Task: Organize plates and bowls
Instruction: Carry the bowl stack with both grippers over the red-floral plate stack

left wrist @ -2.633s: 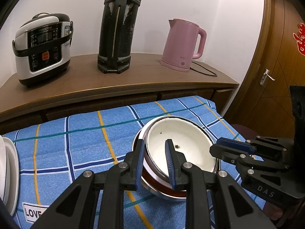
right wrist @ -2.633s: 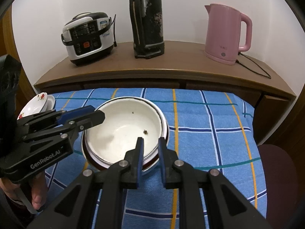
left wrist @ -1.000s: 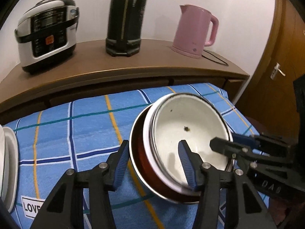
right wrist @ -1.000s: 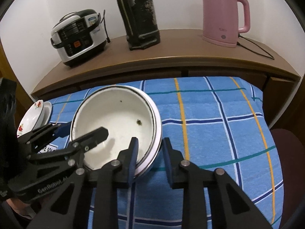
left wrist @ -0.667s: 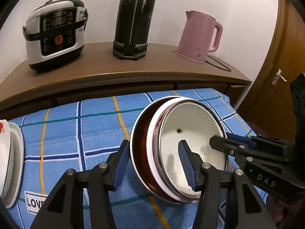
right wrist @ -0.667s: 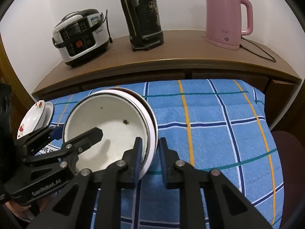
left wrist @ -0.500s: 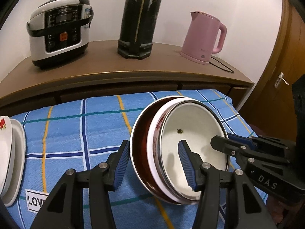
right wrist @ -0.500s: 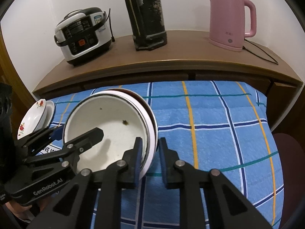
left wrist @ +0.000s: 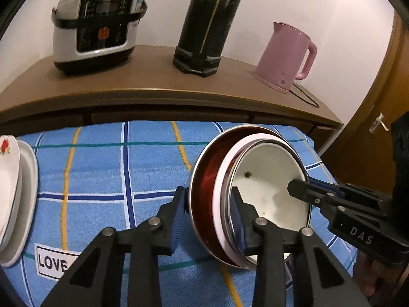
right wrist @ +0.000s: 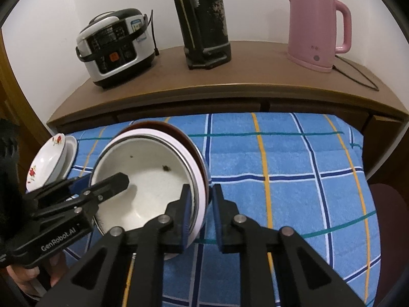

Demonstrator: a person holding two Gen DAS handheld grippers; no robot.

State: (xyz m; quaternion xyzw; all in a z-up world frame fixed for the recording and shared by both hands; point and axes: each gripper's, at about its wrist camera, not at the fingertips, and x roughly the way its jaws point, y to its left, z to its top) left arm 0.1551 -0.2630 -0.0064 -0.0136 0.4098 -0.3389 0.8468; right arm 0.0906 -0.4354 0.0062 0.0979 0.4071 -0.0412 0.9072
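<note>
A stack of nested bowls, white inside with a white and a red outer bowl, is held tilted above the blue checked cloth. My left gripper is shut on the stack's left rim. My right gripper is shut on its right rim, and the stack shows in the right wrist view too. Each gripper appears in the other's view, the right and the left. A small flowered bowl on a white plate rests at the cloth's left edge, also in the left wrist view.
A wooden sideboard behind the cloth carries a rice cooker, a tall black flask and a pink kettle with a cord. A wooden door is at the right. A dark stool stands right of the cloth.
The bowl stack has been lifted off the cloth and carried leftward by both grippers, tilting more. The left gripper, open around the rim a second ago, has closed on it.
</note>
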